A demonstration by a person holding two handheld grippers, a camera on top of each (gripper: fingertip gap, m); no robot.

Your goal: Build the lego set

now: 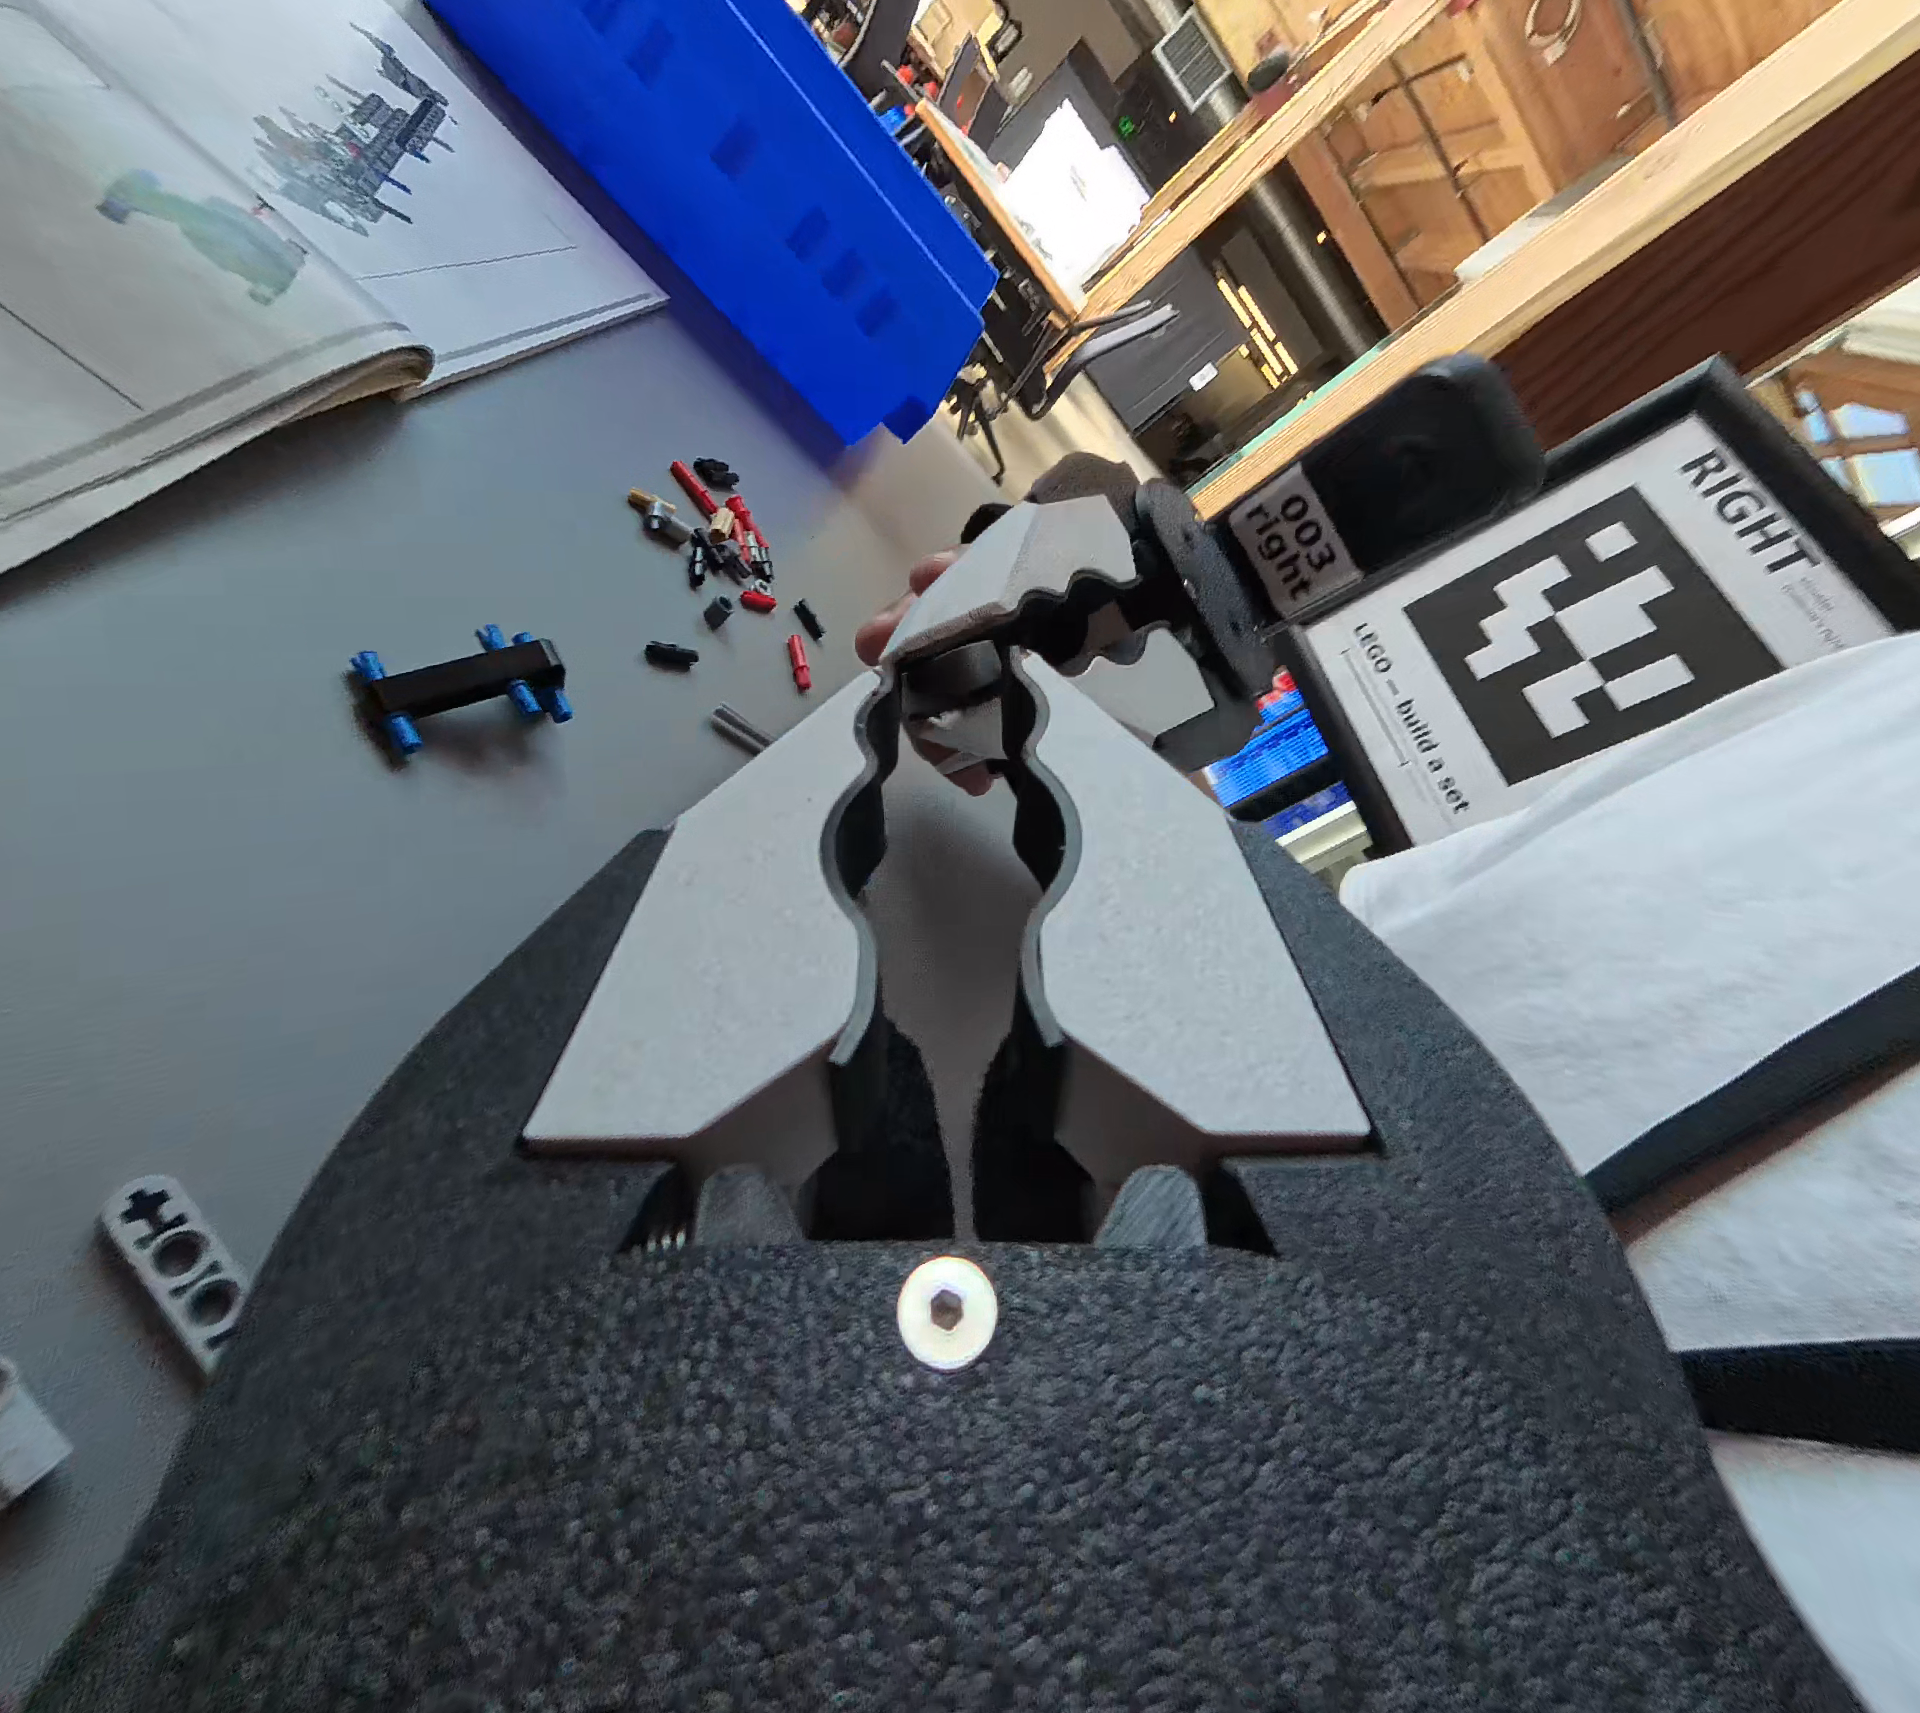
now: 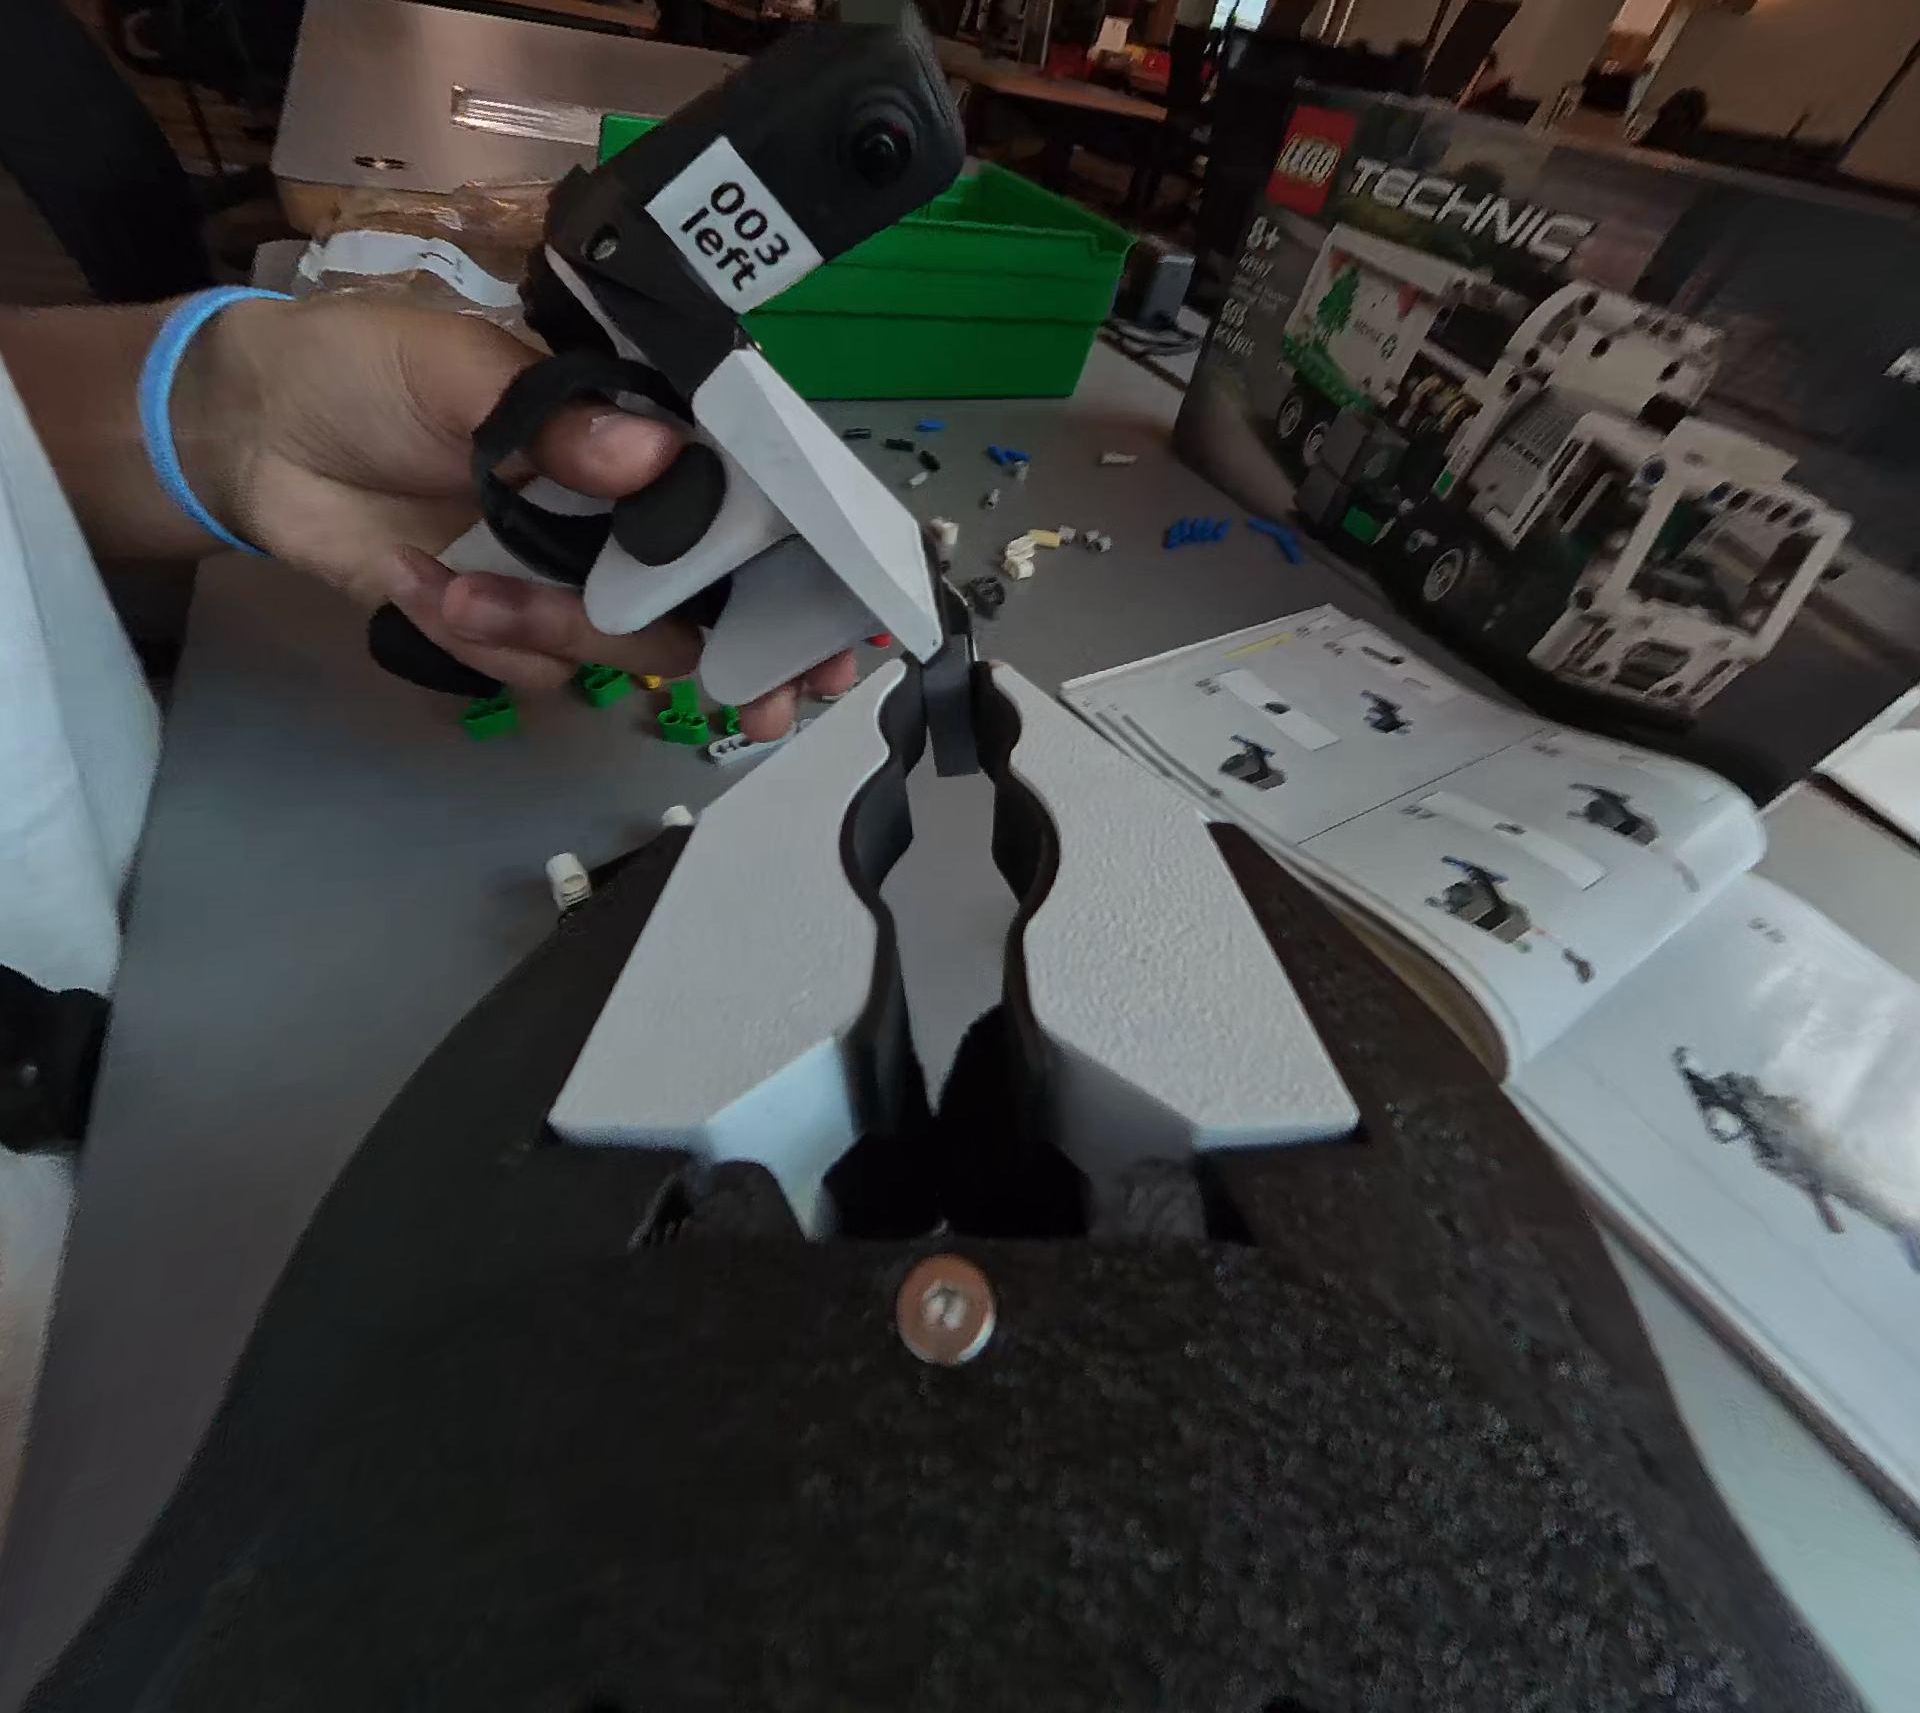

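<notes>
A small dark grey flat piece [image 2: 953, 728] sits upright between my right gripper's [image 2: 948, 697] fingertips, and both pads press on its faces. My left gripper [image 2: 935, 645], held in a hand with a blue wristband, meets the piece's top end from the upper left. In the left wrist view the same dark piece [image 1: 945, 666] fills the gap between my left gripper's [image 1: 951, 687] pads, with my right gripper [image 1: 914, 655] coming in from the right above it. Both grippers hold the piece above the grey table [image 1: 312, 884].
A black beam with blue pins [image 1: 462, 681], a pile of small red and black pins [image 1: 727, 541], an open booklet [image 1: 208, 209] and a blue bin [image 1: 707, 136] lie ahead. Green pieces [image 2: 603, 697], a green bin [image 2: 935, 313] and a set box [image 2: 1558, 416] also stand there. Only a small space, under 4 cm, lies between the two pairs of fingers.
</notes>
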